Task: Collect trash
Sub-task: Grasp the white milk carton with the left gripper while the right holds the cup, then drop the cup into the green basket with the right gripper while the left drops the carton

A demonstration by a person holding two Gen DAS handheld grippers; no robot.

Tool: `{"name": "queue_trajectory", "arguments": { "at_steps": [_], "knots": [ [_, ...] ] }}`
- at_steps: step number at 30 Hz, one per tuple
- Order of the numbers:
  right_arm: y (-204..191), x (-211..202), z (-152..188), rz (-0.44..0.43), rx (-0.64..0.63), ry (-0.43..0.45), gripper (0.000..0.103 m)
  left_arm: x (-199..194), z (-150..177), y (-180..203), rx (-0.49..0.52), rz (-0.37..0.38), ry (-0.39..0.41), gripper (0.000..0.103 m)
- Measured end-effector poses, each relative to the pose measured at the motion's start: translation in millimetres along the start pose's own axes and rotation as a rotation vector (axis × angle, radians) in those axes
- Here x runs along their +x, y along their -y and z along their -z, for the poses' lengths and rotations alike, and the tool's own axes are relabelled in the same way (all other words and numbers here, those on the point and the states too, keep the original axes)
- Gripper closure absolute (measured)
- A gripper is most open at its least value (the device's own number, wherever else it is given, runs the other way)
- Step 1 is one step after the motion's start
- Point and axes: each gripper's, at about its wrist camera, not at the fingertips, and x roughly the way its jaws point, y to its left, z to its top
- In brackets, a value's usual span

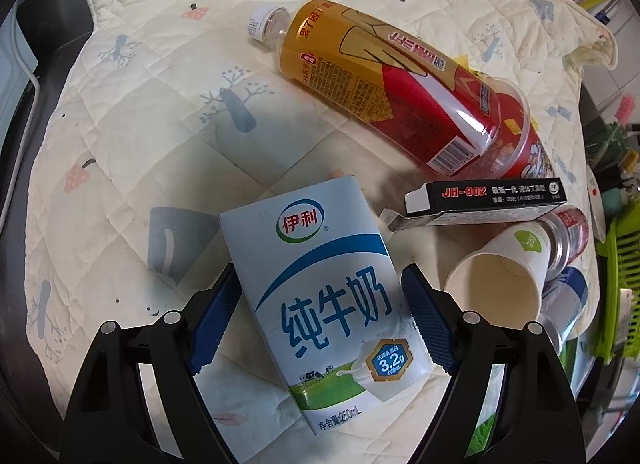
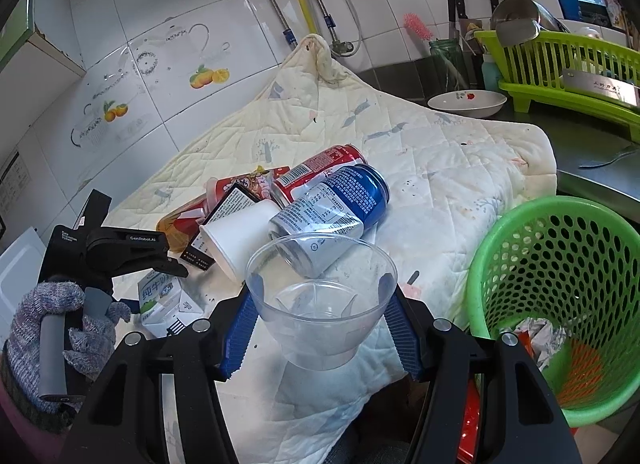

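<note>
A white and blue milk carton point(image 1: 320, 296) lies flat on the quilted cloth point(image 1: 140, 143). My left gripper point(image 1: 319, 270) points down over it, open, with a blue pad close along each side of the carton. My right gripper point(image 2: 320, 284) is shut on a clear plastic cup point(image 2: 320, 304), held above the cloth's near edge. Behind it lie a paper cup point(image 2: 236, 240), a blue can point(image 2: 340, 207), a red can point(image 2: 320, 167), a black box point(image 1: 492, 199) and an orange-and-red bottle point(image 1: 384, 79). A gloved hand point(image 2: 44, 320) holds the left gripper point(image 2: 176, 268).
A green mesh basket point(image 2: 520, 264) with crumpled trash inside stands just right of the right gripper. On the counter behind are a white plate point(image 2: 466, 101), a green dish rack point(image 2: 560, 59) and a fork point(image 2: 612, 157). A tiled wall with hoses closes the back.
</note>
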Motion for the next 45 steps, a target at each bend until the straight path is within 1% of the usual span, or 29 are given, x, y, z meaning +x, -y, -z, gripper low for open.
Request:
{"name": "queue_trajectory", "arguments": {
  "at_steps": [2,4,6,10,14,17,24,30,33,35,38,41,45],
  "knots": [
    [-0.6,-0.4,1.5,0.003,0.000,-0.004,0.045,2.5,1.3,5.0,0.029,-0.011,-0.008,0.021],
    [-1.3,-2.2,2.5,0.009,-0.004,-0.004,0.045,3.2,2.0,6.3,0.041,-0.005,-0.012,0.021],
    [-1.3,-4.1,3.1,0.013,-0.001,-0.002,0.045,4.2,3.4,5.3,0.050,0.014,-0.024,0.022],
    [0.3,-9.1,4.0,0.027,0.002,0.001,0.045,0.9,7.1,4.4,0.099,0.046,-0.013,0.026],
    [-0.2,-14.7,5.4,0.047,-0.007,0.002,0.045,-6.7,14.0,-2.8,0.158,0.097,-0.004,0.030],
    [0.4,-18.8,7.5,0.068,-0.010,-0.001,0.045,-15.3,20.3,-5.2,0.226,0.143,0.011,0.032],
    [5.0,-24.5,11.5,0.114,0.000,-0.006,0.045,-28.5,32.1,-10.7,0.342,0.234,0.041,0.033],
    [15.8,-32.8,11.8,0.166,0.014,0.002,0.045,-49.6,39.4,-10.8,0.413,0.336,0.064,0.033],
    [30.7,-37.6,10.7,0.202,0.039,0.000,0.045,-61.7,46.0,-4.7,0.451,0.386,0.080,0.033],
    [43.6,-40.8,8.9,0.240,0.049,0.000,0.045,-68.0,49.9,2.5,0.471,0.411,0.085,0.033],
    [73.3,-46.3,5.1,0.323,0.076,-0.003,0.045,-76.6,54.9,15.5,0.512,0.451,0.095,0.033],
    [102.0,-49.0,4.1,0.387,0.111,-0.017,0.044,-81.8,60.5,29.7,0.547,0.483,0.097,0.033],
    [134.4,-46.8,6.0,0.444,0.153,-0.040,0.044,-83.6,69.1,52.2,0.587,0.517,0.083,0.033]
  ]
}}
